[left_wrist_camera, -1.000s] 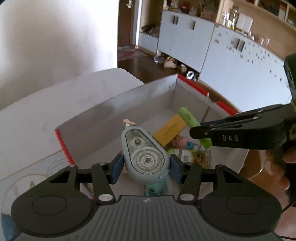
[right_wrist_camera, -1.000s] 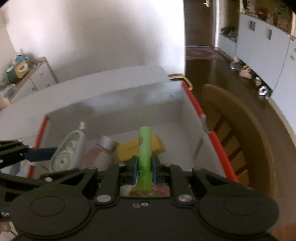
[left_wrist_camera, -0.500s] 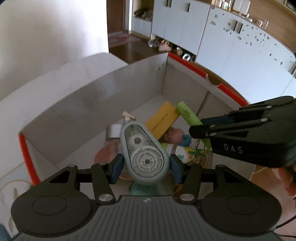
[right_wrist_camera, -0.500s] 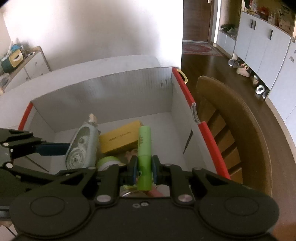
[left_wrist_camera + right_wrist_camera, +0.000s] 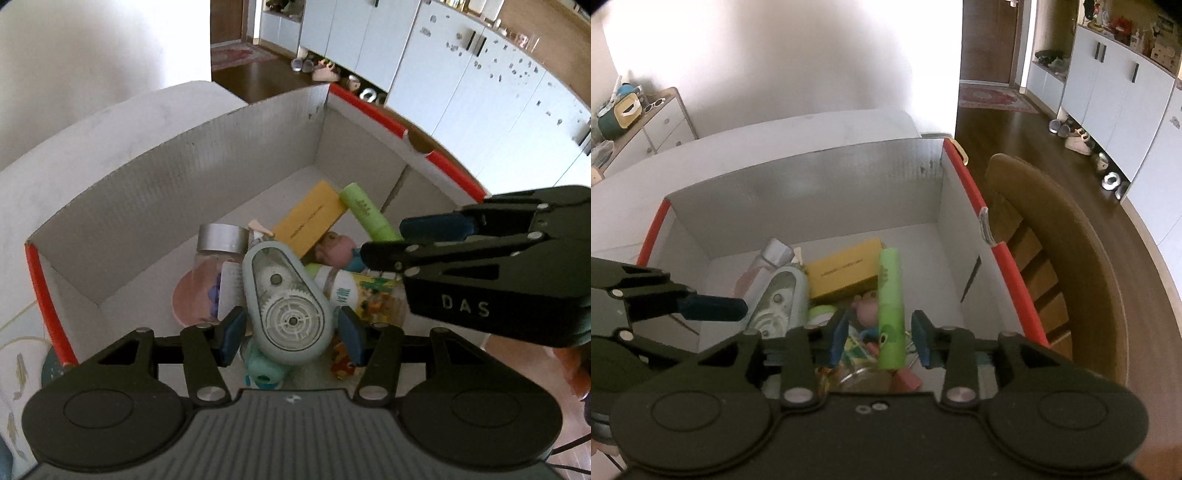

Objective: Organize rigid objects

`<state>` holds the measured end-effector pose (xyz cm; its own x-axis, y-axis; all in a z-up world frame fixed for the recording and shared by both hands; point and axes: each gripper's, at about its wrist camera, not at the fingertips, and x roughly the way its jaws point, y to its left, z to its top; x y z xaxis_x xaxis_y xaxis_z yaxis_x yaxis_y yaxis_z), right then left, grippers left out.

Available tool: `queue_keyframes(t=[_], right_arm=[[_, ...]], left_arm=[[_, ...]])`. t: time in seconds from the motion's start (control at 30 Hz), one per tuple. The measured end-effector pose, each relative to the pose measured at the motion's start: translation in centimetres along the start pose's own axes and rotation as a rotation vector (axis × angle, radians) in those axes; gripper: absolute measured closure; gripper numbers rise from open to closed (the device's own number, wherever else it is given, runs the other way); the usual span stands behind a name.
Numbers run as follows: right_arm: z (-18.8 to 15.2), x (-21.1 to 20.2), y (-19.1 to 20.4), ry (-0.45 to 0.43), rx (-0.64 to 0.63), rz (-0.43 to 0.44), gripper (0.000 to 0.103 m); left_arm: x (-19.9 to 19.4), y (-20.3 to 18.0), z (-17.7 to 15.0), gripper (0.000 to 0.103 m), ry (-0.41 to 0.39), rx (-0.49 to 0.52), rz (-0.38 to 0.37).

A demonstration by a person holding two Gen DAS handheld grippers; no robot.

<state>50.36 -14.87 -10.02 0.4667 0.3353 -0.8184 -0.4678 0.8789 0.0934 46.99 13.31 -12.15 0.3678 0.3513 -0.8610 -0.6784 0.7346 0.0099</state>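
Observation:
A white cardboard box with red edges holds several items. My left gripper is open over the box; the pale blue correction-tape dispenser lies loose between its fingers on the pile. My right gripper is open too; the green tube lies between its fingers, resting on the items. A yellow box, a pink bottle with a silver cap, a pink pig toy and a green-capped jar are in the box.
The box stands on a white table. A wooden chair stands right of the box. White cabinets line the far wall. A patterned mat lies left of the box.
Both grippers opened over the box. The tape dispenser and the green tube were let go and now rest on the pile inside.

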Motion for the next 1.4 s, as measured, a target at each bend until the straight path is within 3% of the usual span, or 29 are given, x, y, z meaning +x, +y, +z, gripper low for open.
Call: queue_keyframes(t=[0.2, 0.87, 1.0, 1.33, 1.4], right_arm=[[-0.7, -2.6, 0.3, -0.044, 0.030, 0.013, 0.057], [-3.6, -11.0, 5.1, -0.232, 0.109, 0.047, 0.041], [-4.4, -12.2, 6.3, -0.272, 0.121, 0.052, 0.038], [-6.5, -14.8, 8.7, -0.365, 0.156, 0.045, 0.010], [-6.8, -15.2, 9.2, -0.384, 0.167, 0.039, 0.005]], left_arm=[[-2.7, 0.0, -0.7, 0.045, -0.066, 0.018, -0.004], [-11.9, 3.1, -4.7, 0.045, -0.252, 0.033, -0.014], [-13.3, 4.0, -5.6, 0.037, -0.276, 0.025, -0.029], [-16.3, 5.2, -7.4, 0.030, -0.326, 0.030, -0.061], [-16.7, 5.3, -7.8, 0.024, -0.332, 0.039, -0.063]])
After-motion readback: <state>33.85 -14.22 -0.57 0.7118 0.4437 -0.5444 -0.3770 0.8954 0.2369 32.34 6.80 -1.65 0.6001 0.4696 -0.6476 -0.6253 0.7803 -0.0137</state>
